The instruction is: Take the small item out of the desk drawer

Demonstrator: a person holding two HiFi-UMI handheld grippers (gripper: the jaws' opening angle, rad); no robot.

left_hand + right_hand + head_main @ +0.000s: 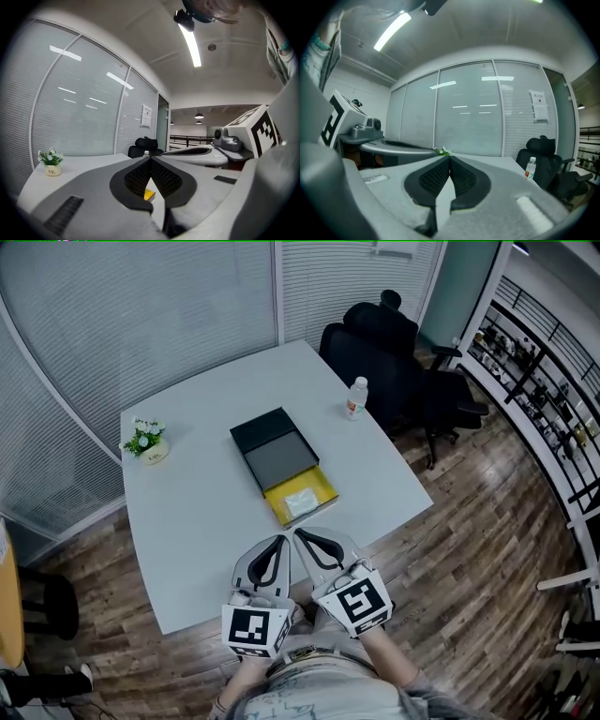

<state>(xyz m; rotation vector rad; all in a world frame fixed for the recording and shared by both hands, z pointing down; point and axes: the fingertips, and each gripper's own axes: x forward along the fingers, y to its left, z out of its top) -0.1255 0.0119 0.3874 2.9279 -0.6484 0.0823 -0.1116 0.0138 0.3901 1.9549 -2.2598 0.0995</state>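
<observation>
Head view, looking steeply down on a white table (202, 512). A dark desk drawer unit (267, 442) lies near the table's centre. Its yellow drawer (324, 487) is pulled out toward the person. The small item (301, 502), a pale flat piece, lies inside the open drawer.

The left gripper (280, 539) and the right gripper (299, 533) are held side by side over the near edge of the table, their tips just beside each other. The small item lies at 12 o'clock from both tips, near them but apart; neither gripper touches it or the drawer.

Left gripper view: the jaws are clenched, tips meeting with nothing between them (150, 158). A sliver of the yellow drawer (149, 194) shows through the gap below the pads.

Right gripper view: the jaws are likewise pressed together at the tips and empty (449, 157).

Surroundings, head view: a small potted plant (146, 440) stands at 9 o'clock from the drawer unit, well apart from it. A bottle (356, 397) stands upright at 2 o'clock, by the table's far right edge. Black office chairs (394, 362) stand beyond that edge. The plant (50, 161) also shows in the left gripper view at 9 o'clock, and the bottle (529, 168) in the right gripper view at 3 o'clock.
</observation>
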